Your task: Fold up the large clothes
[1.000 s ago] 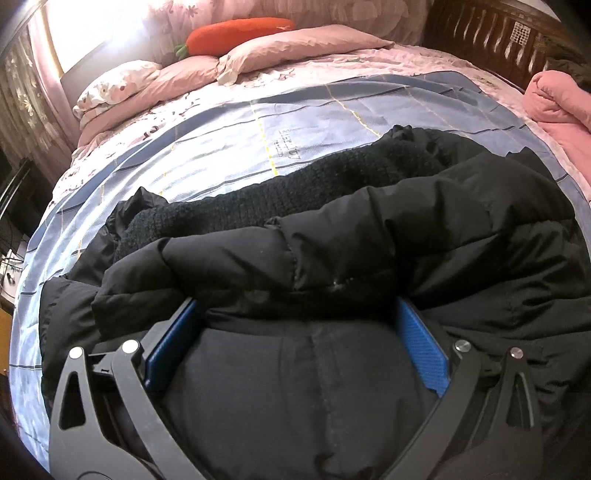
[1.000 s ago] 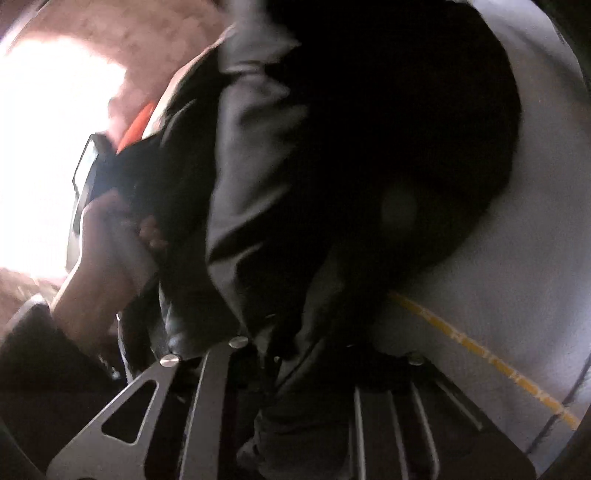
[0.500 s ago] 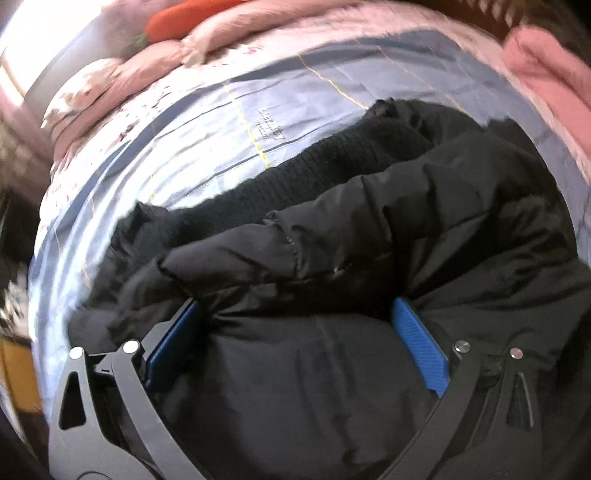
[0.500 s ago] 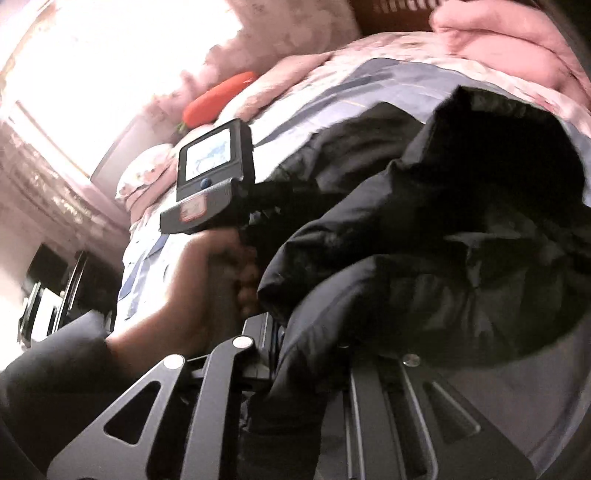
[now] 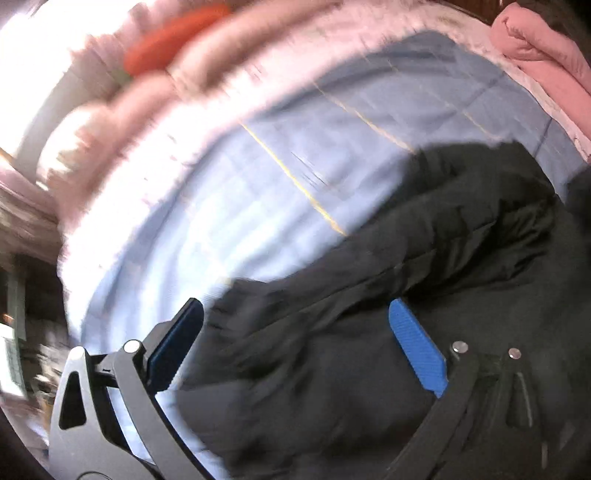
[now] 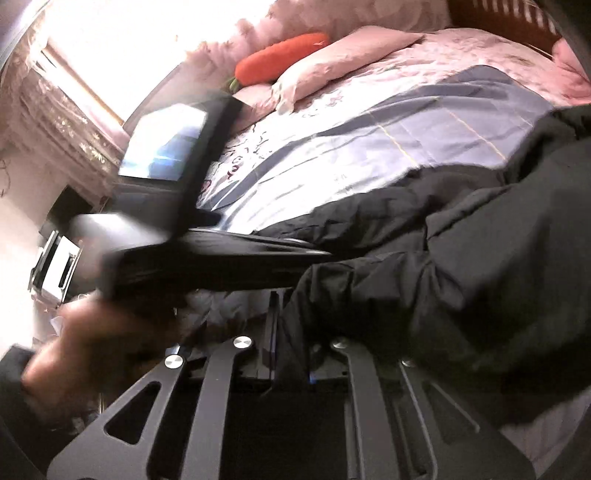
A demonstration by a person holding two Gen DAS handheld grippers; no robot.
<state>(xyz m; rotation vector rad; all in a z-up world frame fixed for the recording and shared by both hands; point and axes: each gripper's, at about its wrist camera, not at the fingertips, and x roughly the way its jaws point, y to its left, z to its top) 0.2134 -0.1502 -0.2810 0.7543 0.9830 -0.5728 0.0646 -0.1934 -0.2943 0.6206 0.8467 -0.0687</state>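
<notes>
A black puffer jacket [image 5: 424, 277] lies bunched on the blue checked bedsheet [image 5: 240, 192]. My left gripper [image 5: 291, 332] hangs over it with its blue pads [image 5: 417, 343] wide apart. Jacket bulk sits between them, and a strip of sheet shows beside the left pad, so neither pad presses on it. My right gripper [image 6: 288, 317] is shut on a fold of the black jacket [image 6: 461, 266], which drapes over its right finger. In the right wrist view, a hand [image 6: 103, 332] holds the left gripper's body with its lit screen [image 6: 162, 144] just left of the jacket.
Pink pillows [image 6: 332, 62] and an orange carrot-shaped cushion [image 6: 280, 59] lie at the head of the bed. A folded pink quilt [image 5: 543, 62] sits at the right edge, by a dark wooden headboard [image 6: 498, 18]. A bright window [image 6: 110, 37] and dark furniture [image 6: 55, 266] are on the left.
The right gripper has swung out from under the jacket and up, still shut on the fold. The left gripper rose and rolled, and more sheet now shows to its left.
</notes>
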